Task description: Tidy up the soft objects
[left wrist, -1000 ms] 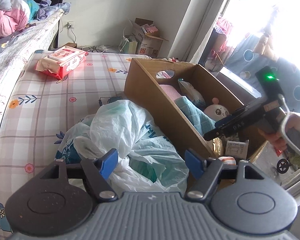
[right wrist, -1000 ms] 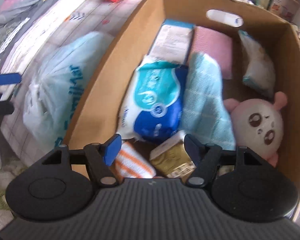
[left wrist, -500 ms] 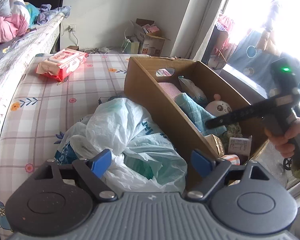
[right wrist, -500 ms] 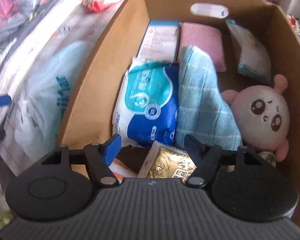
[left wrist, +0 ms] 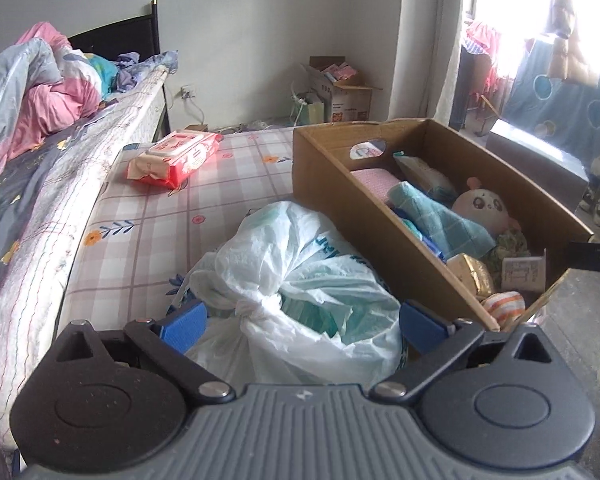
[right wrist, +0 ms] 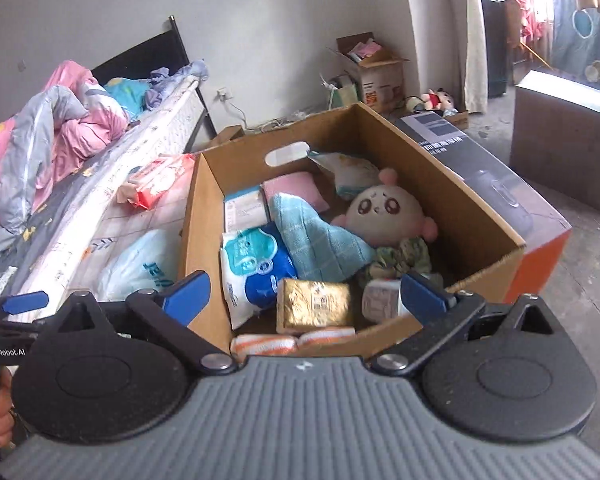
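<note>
A cardboard box (right wrist: 204,216) (left wrist: 328,184) sits on a checked mattress (left wrist: 140,216) and holds a pink plush doll (right wrist: 384,208), a teal towel (right wrist: 316,240), a blue wipes pack (right wrist: 256,264), a gold packet (right wrist: 316,300) and a pink cloth (right wrist: 296,190). My right gripper (right wrist: 304,292) is open and empty, held back from the box's near end. My left gripper (left wrist: 300,318) is open and empty, just short of a knotted white plastic bag (left wrist: 300,280) beside the box. A red wipes pack (left wrist: 176,152) lies farther back.
A higher bed (left wrist: 32,128) with piled pink bedding runs along the left. A dark box with an orange end (right wrist: 500,200) stands right of the cardboard box. Another open carton (right wrist: 376,68) is by the far wall. Bare grey floor (right wrist: 592,280) lies at the right.
My right gripper pulled up and back out of the box, now viewing it from its near end. My left gripper opened wider and backed off a little from the bag.
</note>
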A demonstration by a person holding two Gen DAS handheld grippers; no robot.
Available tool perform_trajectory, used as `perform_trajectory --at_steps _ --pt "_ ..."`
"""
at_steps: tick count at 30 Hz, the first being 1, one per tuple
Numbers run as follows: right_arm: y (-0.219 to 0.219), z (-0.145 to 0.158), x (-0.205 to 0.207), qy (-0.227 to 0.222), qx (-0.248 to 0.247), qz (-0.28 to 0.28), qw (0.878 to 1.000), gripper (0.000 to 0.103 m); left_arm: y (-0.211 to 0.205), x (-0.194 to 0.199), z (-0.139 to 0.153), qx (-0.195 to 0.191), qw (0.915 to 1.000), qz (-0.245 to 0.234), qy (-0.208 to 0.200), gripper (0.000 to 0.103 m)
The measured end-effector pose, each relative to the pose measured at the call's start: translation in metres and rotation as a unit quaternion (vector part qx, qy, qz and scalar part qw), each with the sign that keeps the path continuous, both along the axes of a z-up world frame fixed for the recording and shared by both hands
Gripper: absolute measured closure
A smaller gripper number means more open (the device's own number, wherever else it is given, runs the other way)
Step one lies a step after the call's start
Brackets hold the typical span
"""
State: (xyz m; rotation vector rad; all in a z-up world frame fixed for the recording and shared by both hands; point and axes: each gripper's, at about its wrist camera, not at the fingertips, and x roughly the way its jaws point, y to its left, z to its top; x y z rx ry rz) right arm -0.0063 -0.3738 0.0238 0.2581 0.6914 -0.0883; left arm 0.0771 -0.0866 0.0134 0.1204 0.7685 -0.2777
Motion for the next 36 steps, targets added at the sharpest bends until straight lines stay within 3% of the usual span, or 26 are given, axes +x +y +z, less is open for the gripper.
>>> perform_trajectory --at_steps 5,11,19,28,36 --pt "0.022 -0.012 -0.02 0.01 -0.032 0.007 0.999 0.001 0.0 -0.011 -0.016 0.023 0.9988 0.031 0.031 0.0" --pt "0.049 -0.01 -0.036 -0.008 -0.094 -0.002 0.996 0.001 0.005 -0.031 -0.019 -0.001 0.9975 0.057 0.042 0.0" --pt "0.076 -0.015 -0.031 0.029 -0.081 0.044 0.995 0.001 -0.007 -0.053 -0.008 0.001 0.9978 0.066 0.005 0.0" --pt "0.076 -0.021 -0.027 0.047 -0.082 0.043 0.995 0.001 -0.016 -0.05 -0.012 0.006 0.9967 0.072 0.038 0.001" --pt "0.07 -0.027 -0.024 0.061 -0.08 0.041 0.994 0.001 -0.02 -0.05 -0.014 0.015 0.9964 0.072 0.041 0.001"
